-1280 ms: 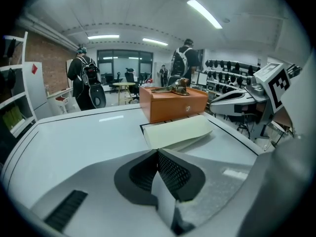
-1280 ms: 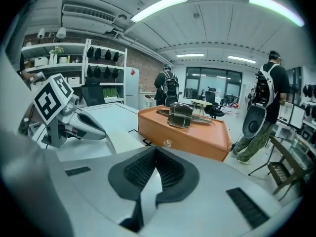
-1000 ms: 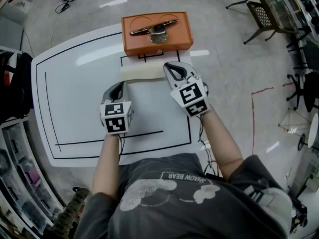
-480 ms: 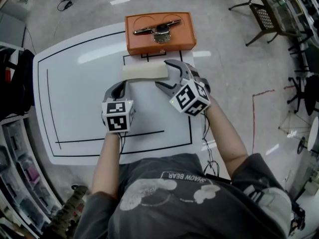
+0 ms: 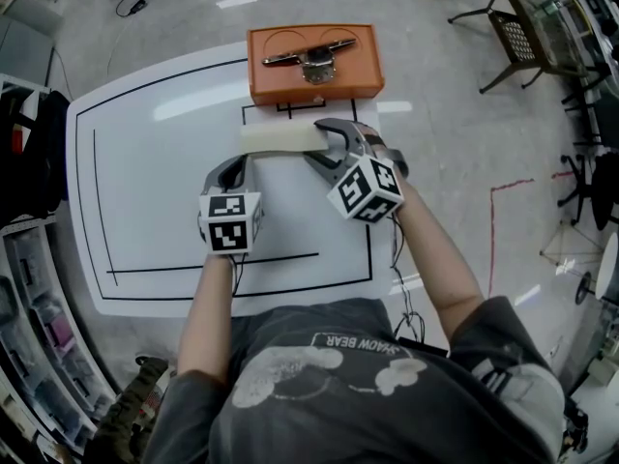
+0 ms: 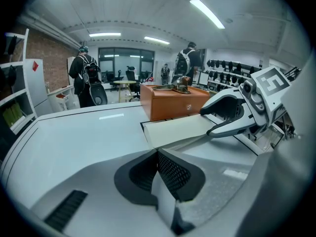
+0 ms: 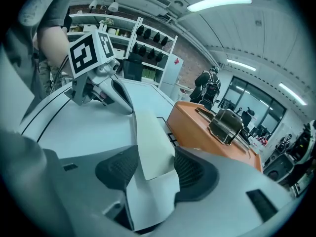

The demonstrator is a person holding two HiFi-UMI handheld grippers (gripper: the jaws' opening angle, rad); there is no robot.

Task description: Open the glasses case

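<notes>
A cream glasses case (image 5: 280,138) lies closed across the white table (image 5: 145,182), just in front of an orange box. My left gripper (image 5: 237,165) is shut, its tips resting at the case's left end (image 6: 182,130); no part of the case shows between its pads (image 6: 173,174). My right gripper (image 5: 324,143) is rolled onto its side and straddles the case's right end (image 7: 150,142). Its jaws are closing, with a gap still showing beside the left pad (image 7: 118,167). In the left gripper view the right gripper (image 6: 217,120) reaches over the case's far end.
The orange box (image 5: 314,66), with a metal clasp (image 5: 308,61) on top, stands right behind the case. Black lines mark the tabletop. A chair (image 5: 522,22) stands on the floor to the far right. People stand far off in the room.
My right gripper rolled onto its side, its jaws went from shut to wide apart, and it slid down around the case's right end. The left gripper and the case stayed put.
</notes>
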